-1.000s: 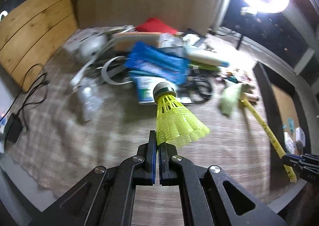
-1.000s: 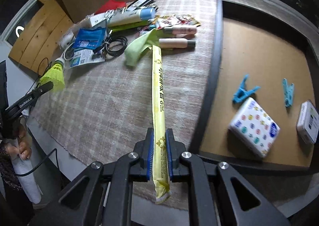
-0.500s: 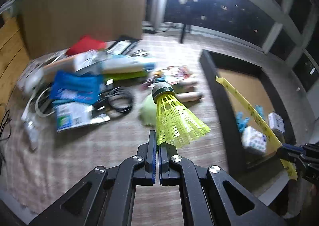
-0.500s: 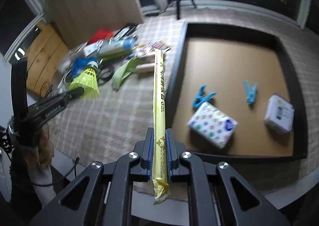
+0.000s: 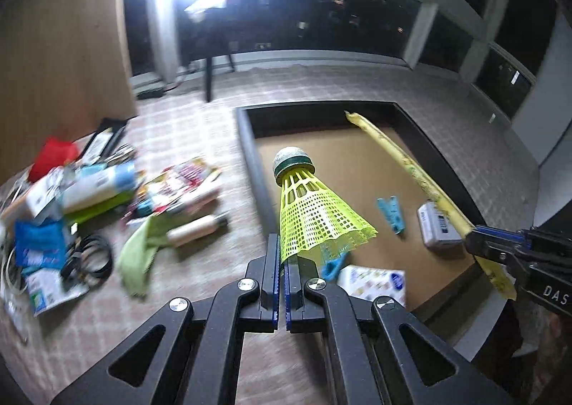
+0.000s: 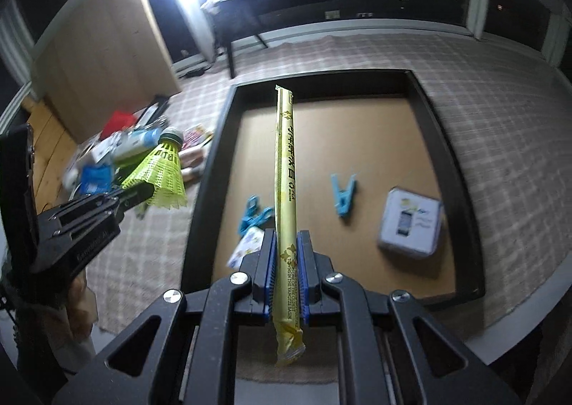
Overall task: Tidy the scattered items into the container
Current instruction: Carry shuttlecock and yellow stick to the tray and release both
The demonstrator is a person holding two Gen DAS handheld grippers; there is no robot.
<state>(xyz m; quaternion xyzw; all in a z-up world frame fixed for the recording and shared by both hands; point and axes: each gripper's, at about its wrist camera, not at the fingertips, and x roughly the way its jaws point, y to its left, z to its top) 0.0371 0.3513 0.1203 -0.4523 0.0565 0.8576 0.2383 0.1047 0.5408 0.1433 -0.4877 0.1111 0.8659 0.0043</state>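
Left gripper [image 5: 282, 254] tilted downward, jaws pinched nearly together on skirt edge of yellow shuttlecock [image 5: 314, 211]. Right gripper [image 6: 286, 254] tilted downward, blue pads clamping long yellow packet [image 6: 285, 169] near its lower end. Both held aloft.

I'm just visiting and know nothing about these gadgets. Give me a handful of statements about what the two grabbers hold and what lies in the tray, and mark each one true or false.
1. The left gripper pinches a yellow plastic shuttlecock by its skirt. True.
2. The right gripper is empty. False: it is shut on a long yellow paper-wrapped stick.
3. Two blue plastic clothes pegs lie in the black-rimmed tray with a brown floor. True.
4. The shuttlecock already rests on the tray floor. False: it is held in the air, near the tray's left rim.
5. A white box with a phone picture lies in the tray. True.
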